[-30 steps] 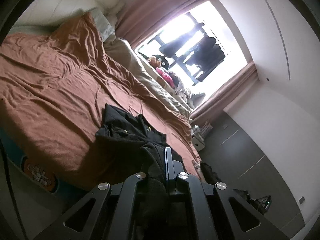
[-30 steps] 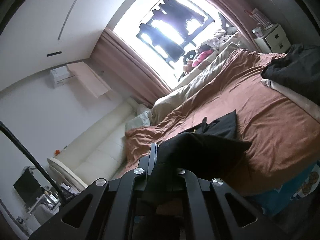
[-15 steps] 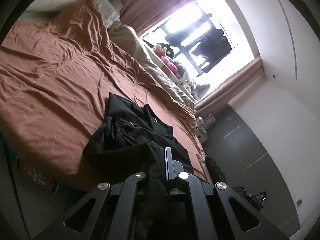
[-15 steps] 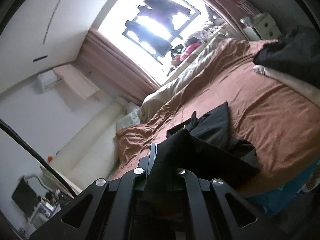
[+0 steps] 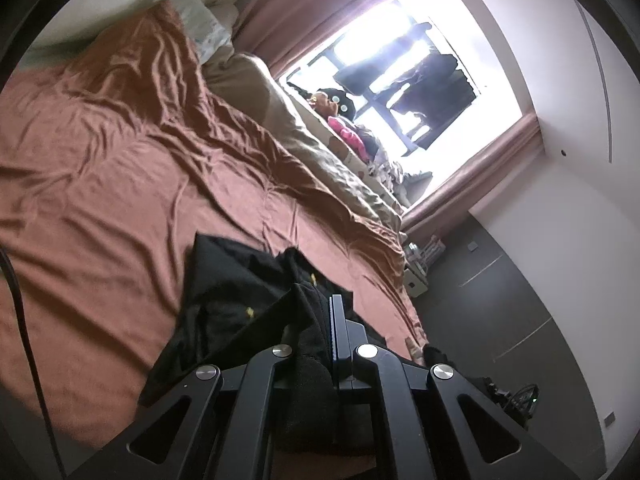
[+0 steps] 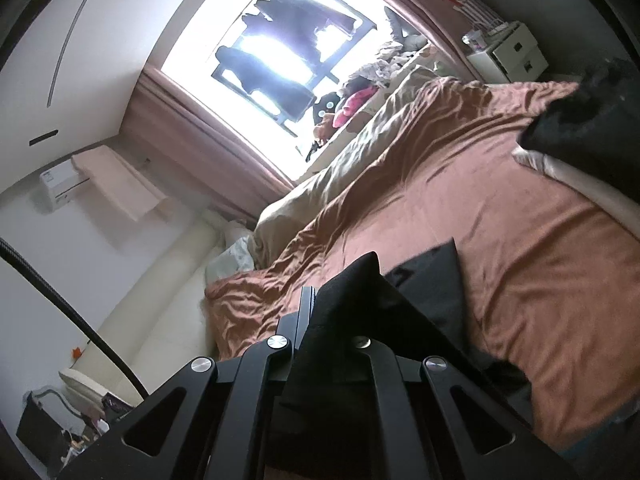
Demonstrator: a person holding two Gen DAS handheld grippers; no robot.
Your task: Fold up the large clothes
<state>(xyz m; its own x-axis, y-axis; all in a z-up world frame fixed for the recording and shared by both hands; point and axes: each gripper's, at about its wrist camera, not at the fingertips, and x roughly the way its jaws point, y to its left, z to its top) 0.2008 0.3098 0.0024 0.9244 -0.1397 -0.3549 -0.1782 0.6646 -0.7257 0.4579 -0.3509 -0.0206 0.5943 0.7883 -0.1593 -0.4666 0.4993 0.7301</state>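
A black garment (image 5: 240,292) lies crumpled on the rust-brown bed sheet (image 5: 120,168) near the bed's front edge. My left gripper (image 5: 326,320) is shut on a bunched part of it, the cloth filling the gap between the fingers. In the right wrist view the same black garment (image 6: 424,280) spreads over the sheet (image 6: 520,216). My right gripper (image 6: 320,312) is shut on a peaked fold of it, which hides most of the fingers.
A beige duvet (image 5: 312,152) lies along the far side of the bed under the bright window (image 5: 400,80). Another dark garment pile (image 6: 580,116) sits on the bed's right end. A white nightstand (image 6: 508,52) stands past the bed, with a cream sofa (image 6: 160,312) at left.
Both grippers have moved forward over the bed with the black garment in them. More of it now lies spread on the sheet.
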